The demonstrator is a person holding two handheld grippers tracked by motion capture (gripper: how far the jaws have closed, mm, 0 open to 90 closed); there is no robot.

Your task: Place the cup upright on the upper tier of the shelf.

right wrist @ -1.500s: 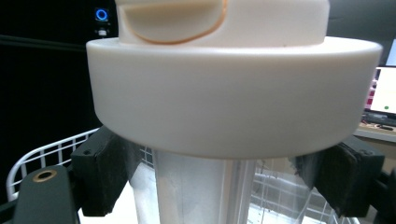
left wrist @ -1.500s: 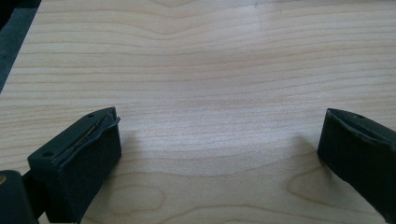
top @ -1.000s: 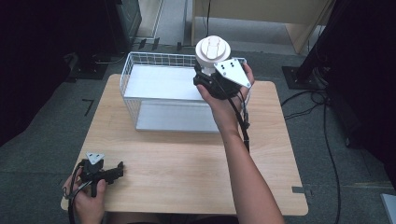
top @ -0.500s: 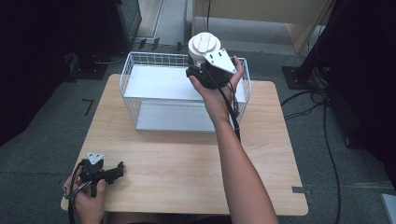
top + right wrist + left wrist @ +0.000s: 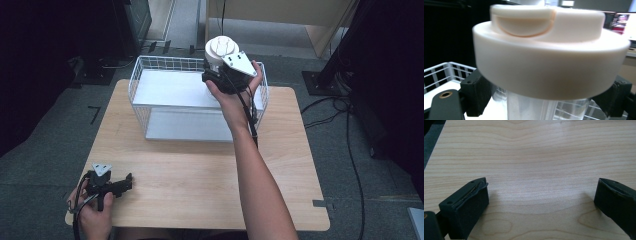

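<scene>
Right gripper [image 5: 220, 75] clamped on clear bottle [image 5: 544, 107] just under its white lid [image 5: 221, 48], held upright over far right part of wire basket [image 5: 150, 67]. Likely placing it in. Best to keep bottle vertical, lower straight, clear the rim, release only once base rests on basket floor. Left gripper [image 5: 541, 202] spread wide, nothing between, resting at near left corner of table [image 5: 200, 170].
</scene>
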